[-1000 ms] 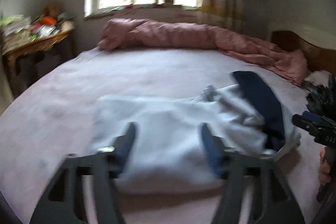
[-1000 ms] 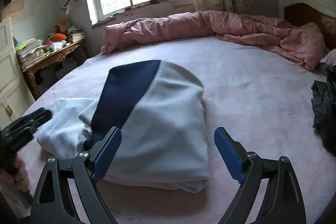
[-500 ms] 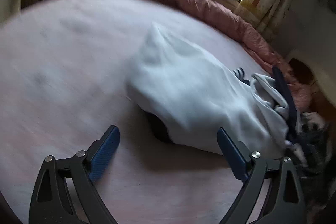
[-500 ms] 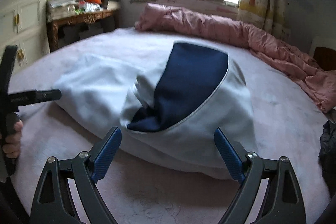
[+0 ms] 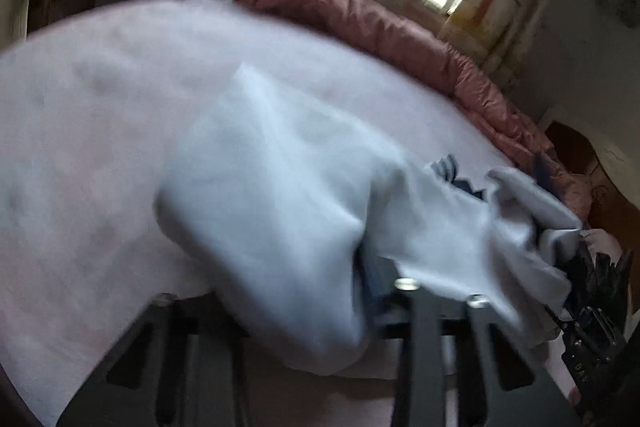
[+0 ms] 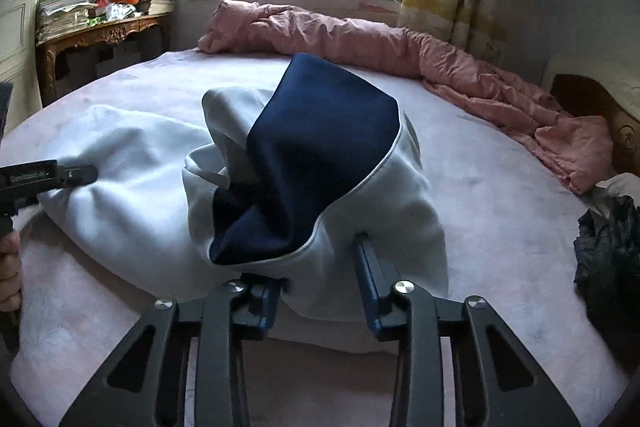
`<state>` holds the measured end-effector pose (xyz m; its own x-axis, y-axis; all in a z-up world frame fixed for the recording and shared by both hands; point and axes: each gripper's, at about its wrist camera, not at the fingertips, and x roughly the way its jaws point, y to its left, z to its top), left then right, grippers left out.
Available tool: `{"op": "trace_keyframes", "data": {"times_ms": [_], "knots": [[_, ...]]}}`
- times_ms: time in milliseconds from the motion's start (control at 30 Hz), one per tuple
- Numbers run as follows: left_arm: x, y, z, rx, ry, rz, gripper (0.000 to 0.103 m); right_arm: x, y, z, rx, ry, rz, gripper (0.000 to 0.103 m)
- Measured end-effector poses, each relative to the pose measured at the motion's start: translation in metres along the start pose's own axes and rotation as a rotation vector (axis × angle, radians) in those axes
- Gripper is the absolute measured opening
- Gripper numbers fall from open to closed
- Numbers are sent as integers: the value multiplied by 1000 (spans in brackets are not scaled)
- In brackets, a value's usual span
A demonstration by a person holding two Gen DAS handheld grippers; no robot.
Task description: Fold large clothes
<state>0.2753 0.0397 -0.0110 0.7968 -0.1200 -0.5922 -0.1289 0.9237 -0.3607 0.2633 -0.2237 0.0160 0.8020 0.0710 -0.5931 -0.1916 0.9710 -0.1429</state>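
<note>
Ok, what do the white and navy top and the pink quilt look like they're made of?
White and navy top: probably soft matte knit, like sweatshirt jersey; it slumps in thick rounded folds. Pink quilt: likely padded woven cotton, matte; puffy with fine crinkles.

The near strip of the pink bed sheet (image 6: 500, 211) is left bare, and open sheet is seen to the right of the white and navy garment (image 6: 320, 163) and behind it; the far edge is blocked along its length by the rolled pink quilt (image 6: 400, 47); the right edge is closed off by a dark crumpled bundle (image 6: 612, 247) and the wooden headboard (image 6: 592, 107); the left side beyond the bed is barred by a cluttered wooden table (image 6: 100, 31); the middle is filled by the garment itself.
</note>
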Motion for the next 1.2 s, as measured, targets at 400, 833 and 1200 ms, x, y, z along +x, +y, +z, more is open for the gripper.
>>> {"op": "trace_keyframes", "data": {"times_ms": [400, 833, 1200], "knots": [[-58, -124, 21, 385, -259, -122, 16, -31, -41, 7, 165, 41, 380, 53], [-50, -217, 3, 560, -226, -414, 12, 20, -138, 4, 469, 170, 212, 67], [38, -244, -71, 575, 148, -507, 10, -40, -208, -9, 677, -69, -17, 67]]}}
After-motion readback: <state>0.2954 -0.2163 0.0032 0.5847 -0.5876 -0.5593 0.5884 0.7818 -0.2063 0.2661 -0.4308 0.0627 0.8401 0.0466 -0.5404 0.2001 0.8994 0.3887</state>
